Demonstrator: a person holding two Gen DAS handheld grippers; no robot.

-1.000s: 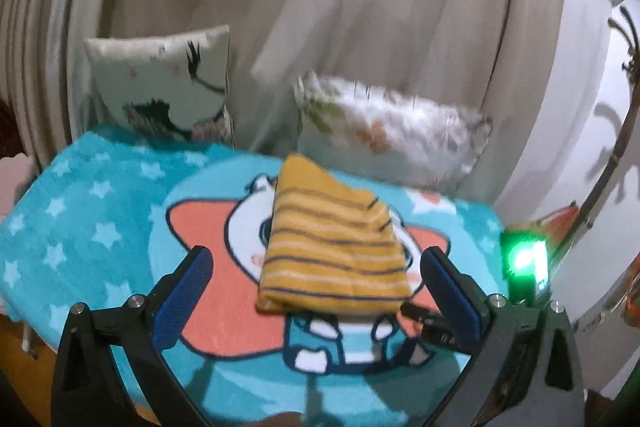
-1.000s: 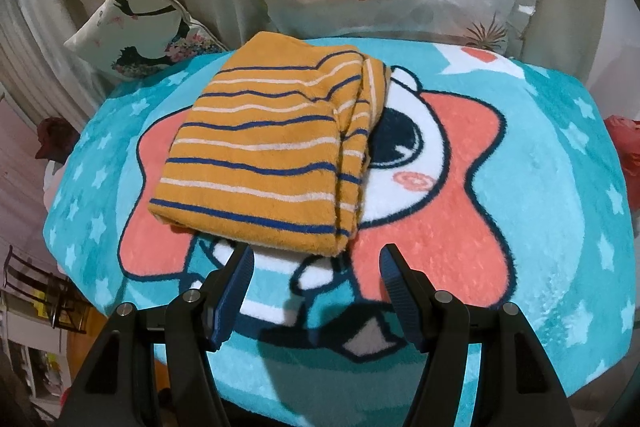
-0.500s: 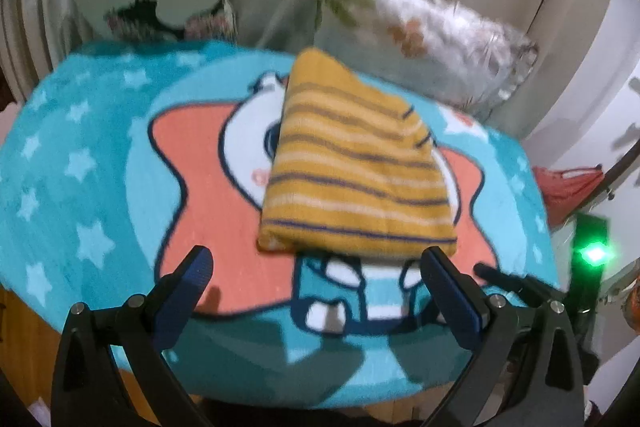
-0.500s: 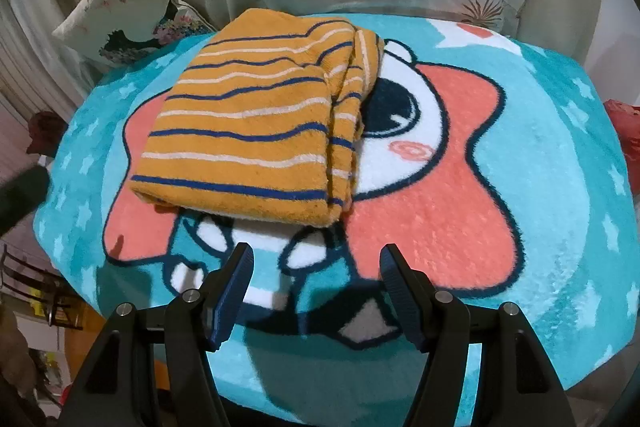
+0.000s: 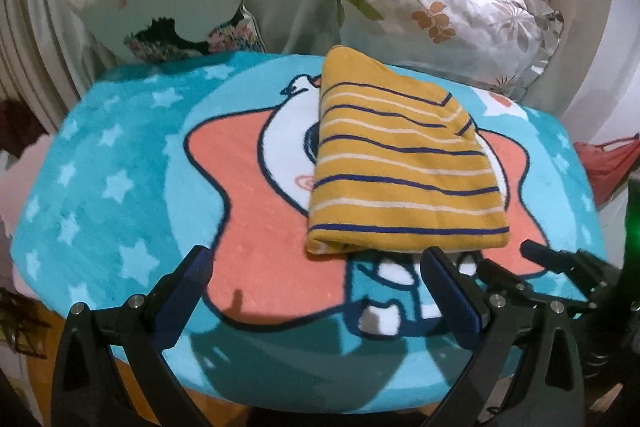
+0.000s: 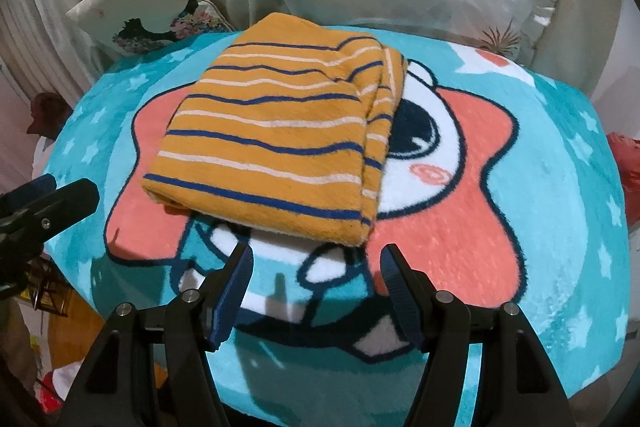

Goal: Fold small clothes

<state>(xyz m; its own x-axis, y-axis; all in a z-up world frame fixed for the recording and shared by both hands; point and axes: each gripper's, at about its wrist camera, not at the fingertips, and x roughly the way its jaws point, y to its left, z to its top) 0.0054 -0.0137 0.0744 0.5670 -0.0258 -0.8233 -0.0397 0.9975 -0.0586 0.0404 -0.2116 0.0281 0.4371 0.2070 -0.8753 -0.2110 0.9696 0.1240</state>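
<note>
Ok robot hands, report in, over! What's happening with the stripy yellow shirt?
Left gripper open, empty. Right gripper open, empty, just short of the near edge. Striped yellow garment folded, lying on the cartoon blanket. Nothing in the way.

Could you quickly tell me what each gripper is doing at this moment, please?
Left gripper: open, holding nothing.
Right gripper: open, holding nothing, just short of the folded striped garment.
</note>
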